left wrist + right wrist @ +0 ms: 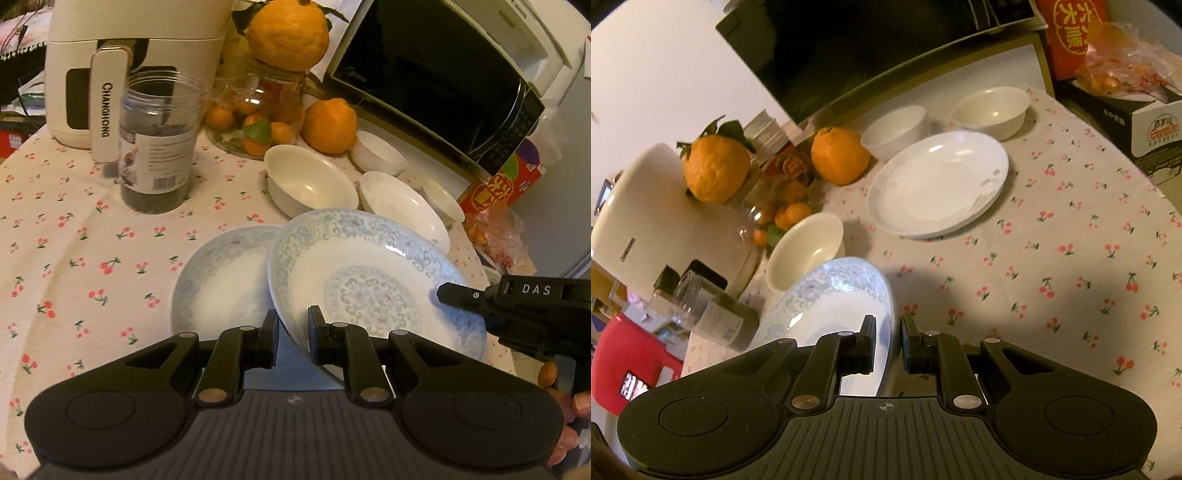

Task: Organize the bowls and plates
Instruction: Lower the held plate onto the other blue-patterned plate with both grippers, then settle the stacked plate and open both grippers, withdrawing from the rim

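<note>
A blue-patterned plate is held tilted above the cherry-print tablecloth. My left gripper is shut on its near rim. My right gripper grips its right rim. In the right wrist view my right gripper is shut on that plate. A second blue-patterned plate lies flat on the cloth, partly under the held one. A white plate and white bowls stand beyond.
A clear jar with dark contents and a white air fryer stand at the back left. Oranges, a fruit jar and a microwave line the back. A red box sits right.
</note>
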